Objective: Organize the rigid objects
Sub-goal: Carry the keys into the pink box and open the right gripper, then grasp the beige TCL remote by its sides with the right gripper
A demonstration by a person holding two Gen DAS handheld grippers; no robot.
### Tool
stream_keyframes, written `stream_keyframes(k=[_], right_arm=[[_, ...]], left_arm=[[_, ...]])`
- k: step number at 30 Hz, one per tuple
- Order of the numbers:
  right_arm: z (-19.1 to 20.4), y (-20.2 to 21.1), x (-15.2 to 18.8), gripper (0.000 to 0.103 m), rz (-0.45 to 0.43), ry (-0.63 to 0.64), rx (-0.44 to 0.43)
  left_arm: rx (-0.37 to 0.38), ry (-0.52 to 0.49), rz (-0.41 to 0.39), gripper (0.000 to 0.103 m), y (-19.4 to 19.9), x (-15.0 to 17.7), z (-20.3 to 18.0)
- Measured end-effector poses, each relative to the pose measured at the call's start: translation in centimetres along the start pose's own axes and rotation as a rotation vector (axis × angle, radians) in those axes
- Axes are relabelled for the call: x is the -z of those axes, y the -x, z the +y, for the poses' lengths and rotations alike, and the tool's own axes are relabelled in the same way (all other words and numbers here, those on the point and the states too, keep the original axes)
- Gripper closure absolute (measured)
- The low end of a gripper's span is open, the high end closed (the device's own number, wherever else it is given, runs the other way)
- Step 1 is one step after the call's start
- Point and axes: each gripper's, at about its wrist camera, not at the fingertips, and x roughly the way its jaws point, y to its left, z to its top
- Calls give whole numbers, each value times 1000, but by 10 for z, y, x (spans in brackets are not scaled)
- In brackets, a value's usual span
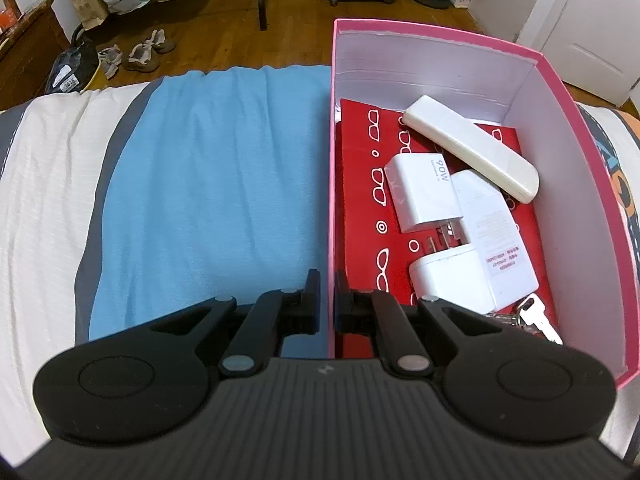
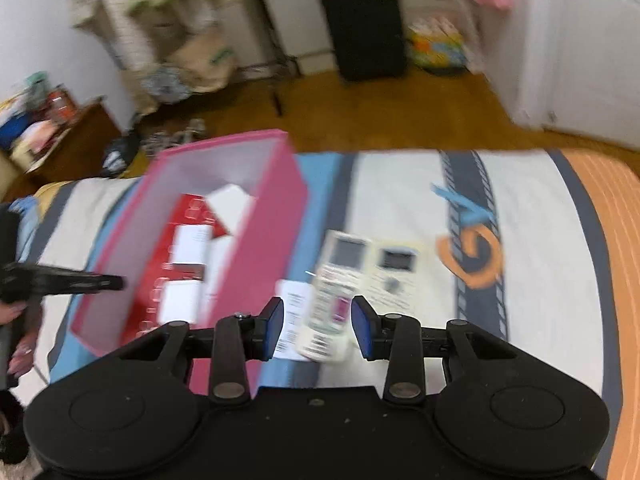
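Bed (image 1: pixel 200 160), blue-and-white cover. Pink box (image 1: pixel 432 36) on it, its near wall clamped between the closed jaws of the left gripper (image 1: pixel 327 300). Contents: white chargers (image 1: pixel 424 196), pale remote (image 1: pixel 472 148), key (image 1: pixel 538 318). Right gripper (image 2: pixel 318 328) open, empty (view blurred), above two remotes (image 2: pixel 340 280) beside the box.

Open tongs (image 2: pixel 318 326) above remotes (image 2: pixel 336 280), pink box (image 2: pixel 264 216)

The left wrist view is taken steeply downward and close, the pink box (image 1: pixel 532 60) wall being seen between the jaws. The right wrist view is aimed from farther back, blurred, with the box (image 2: pixel 260 216) left of the jaws. Box and bed (image 1: pixel 52 184) are shared.
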Motion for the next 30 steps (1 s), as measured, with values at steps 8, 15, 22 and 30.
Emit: stream_keyframes(k=[8,15,22,30], right_arm=[[-26,-65,7,60,65,-7,43],[-39,-111,4,51,67,-25,120],[-64,-126,6,38,78,-153,21],[-60,-134,7,34,45,-114,3]], left_arm=[[23,51,10,96,0,-1,9],[17,32,2,95,0,0,7],[3,8,-4,95,0,0,3],[21,43,-2,95,0,-1,7]])
